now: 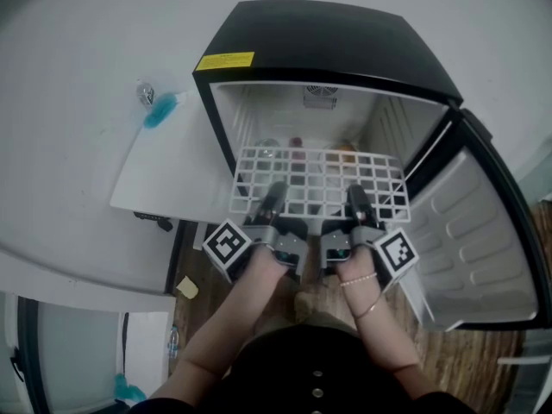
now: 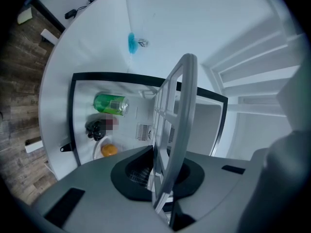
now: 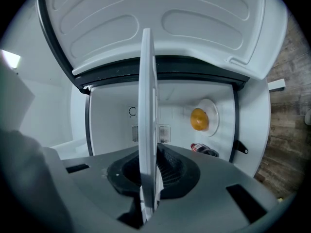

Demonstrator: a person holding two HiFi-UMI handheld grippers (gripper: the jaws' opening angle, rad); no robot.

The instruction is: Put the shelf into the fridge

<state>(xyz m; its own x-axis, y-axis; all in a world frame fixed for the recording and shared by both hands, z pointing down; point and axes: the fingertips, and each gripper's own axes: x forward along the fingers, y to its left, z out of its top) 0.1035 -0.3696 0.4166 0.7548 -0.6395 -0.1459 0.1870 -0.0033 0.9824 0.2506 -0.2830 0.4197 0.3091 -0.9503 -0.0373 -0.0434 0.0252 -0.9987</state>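
In the centre of the head view, the white wire shelf (image 1: 319, 179) lies level across the mouth of the open black fridge (image 1: 336, 50). The left claw (image 1: 274, 195) and the right claw (image 1: 357, 198) are side by side, each clamped on its near edge. Inside the fridge are a green can (image 2: 111, 103), an orange (image 3: 199, 119) on a plate (image 3: 214, 112) and a dark bottle (image 3: 206, 151). The door (image 1: 474, 240) stands open at right.

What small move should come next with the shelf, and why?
Probably slide the shelf straight forward, kept level. The left gripper and right gripper each clamp its near edge, and it appears only partly inside the open fridge.
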